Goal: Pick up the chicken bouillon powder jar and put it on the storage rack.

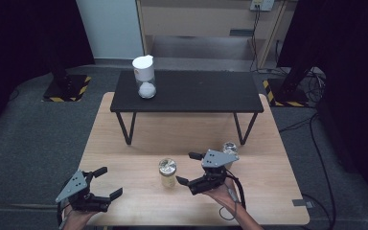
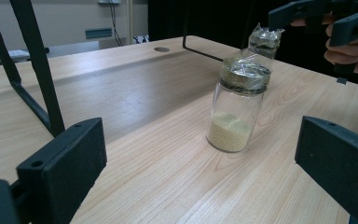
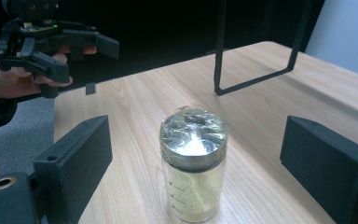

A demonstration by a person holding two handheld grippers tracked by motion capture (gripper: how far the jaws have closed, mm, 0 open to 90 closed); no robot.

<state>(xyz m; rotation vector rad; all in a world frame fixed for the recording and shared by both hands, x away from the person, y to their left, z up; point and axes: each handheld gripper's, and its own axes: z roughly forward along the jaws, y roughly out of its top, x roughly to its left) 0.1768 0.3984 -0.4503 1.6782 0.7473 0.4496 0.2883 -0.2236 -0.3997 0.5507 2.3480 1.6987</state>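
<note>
R gripper (image 1: pixel 188 168): jaws spread wide, nothing pinched, either side of jar (image 1: pixel 167 173) w/ yellow grains, mid-table (image 1: pixel 124 158). Tip: centre jaws on glass below foil cap, close level so jar stays upright. L gripper (image 1: pixel 107 182): spread, idle at near edge. Writing: faint graduation marks on jar, unreadable; no brand.

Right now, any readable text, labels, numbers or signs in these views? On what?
No text can be read.
Jar: faint graduation marks down its glass side, too small and blurred to read.
Wall plate at the back: a blurred mark, not legible.
Yellow-black hazard stripes on the stand bases: pattern only, no words.
</note>
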